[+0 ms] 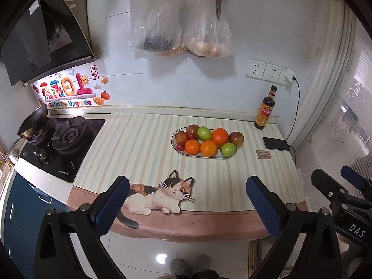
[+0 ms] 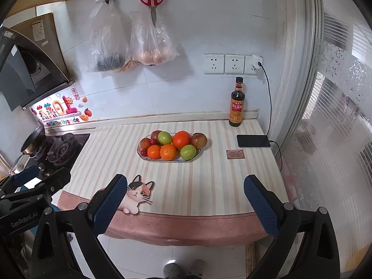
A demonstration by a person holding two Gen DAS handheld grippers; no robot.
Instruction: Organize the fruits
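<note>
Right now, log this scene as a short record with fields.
setting: kitchen counter with striped cat mat
plate: oval, mid-counter, holds all the fruit
oranges: three
green apples: two
other fruit: reddish-brown round ones and small red ones on the plate's far and left sides
bottle: upright by the wall, right of the plate
phone: flat, plugged into a wall socket
left gripper: open, empty, over the near counter edge
right gripper: open, empty, over the near counter edge
</note>
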